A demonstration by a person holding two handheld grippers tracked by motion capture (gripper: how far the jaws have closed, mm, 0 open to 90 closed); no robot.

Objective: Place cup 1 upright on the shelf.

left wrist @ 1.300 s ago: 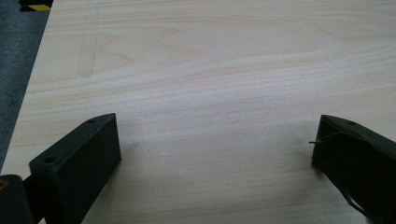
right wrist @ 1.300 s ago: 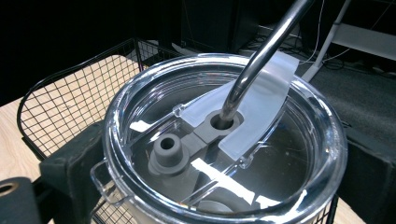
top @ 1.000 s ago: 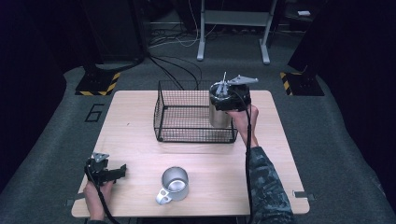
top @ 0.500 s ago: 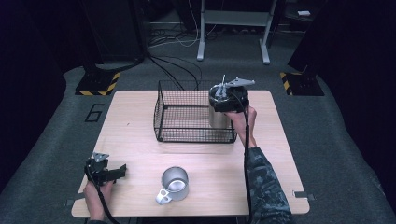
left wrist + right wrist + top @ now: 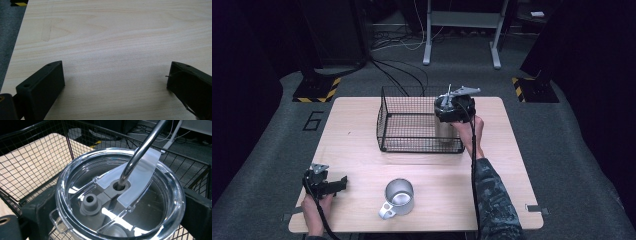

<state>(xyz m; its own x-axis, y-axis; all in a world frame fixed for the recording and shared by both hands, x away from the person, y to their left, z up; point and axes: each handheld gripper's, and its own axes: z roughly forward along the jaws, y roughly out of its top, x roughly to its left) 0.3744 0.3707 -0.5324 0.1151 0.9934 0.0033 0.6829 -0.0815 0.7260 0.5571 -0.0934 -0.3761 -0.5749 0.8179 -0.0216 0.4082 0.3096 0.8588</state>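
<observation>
A steel tumbler with a clear lid and a metal straw stands upright inside the right end of the black wire basket. My right gripper is shut on the tumbler just under the lid, one jaw on each side. I cannot tell whether the tumbler rests on the basket floor. In the right gripper view the right gripper has basket mesh around it. A steel mug with a handle sits at the table's front middle. My left gripper lies low at the front left, open, over bare wood.
The wooden table has bare surface left of the basket and along its right side. The rest of the basket holds nothing. Dark floor, cables and a stand's legs lie beyond the far edge.
My right gripper has come slightly down and left with the tumbler, deeper into the basket. The left gripper and the mug have not moved.
</observation>
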